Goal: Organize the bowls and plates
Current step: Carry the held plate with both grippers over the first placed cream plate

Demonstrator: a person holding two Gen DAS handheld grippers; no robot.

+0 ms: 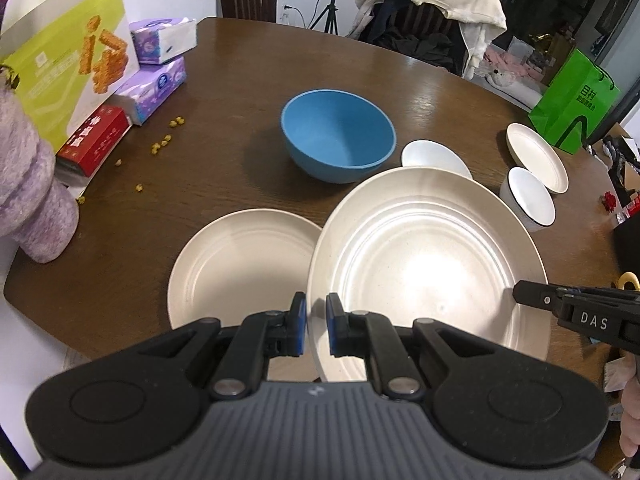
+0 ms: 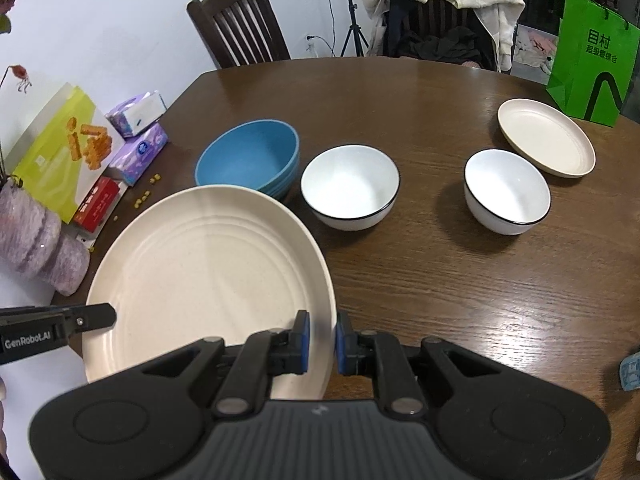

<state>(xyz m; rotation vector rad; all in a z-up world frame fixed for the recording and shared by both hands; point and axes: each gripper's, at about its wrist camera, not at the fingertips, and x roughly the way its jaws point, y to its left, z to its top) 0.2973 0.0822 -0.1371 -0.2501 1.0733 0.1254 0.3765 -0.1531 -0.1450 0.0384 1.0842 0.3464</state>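
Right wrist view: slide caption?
Both grippers hold a large cream plate above the table, bowls behind.

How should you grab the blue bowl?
Pinch the blue bowl at its thin rim, one finger inside and one outside, coming down from above on the near side. It stands upright and open on the table, and its round wall looks too wide to span; both tools are busy with the big plate.
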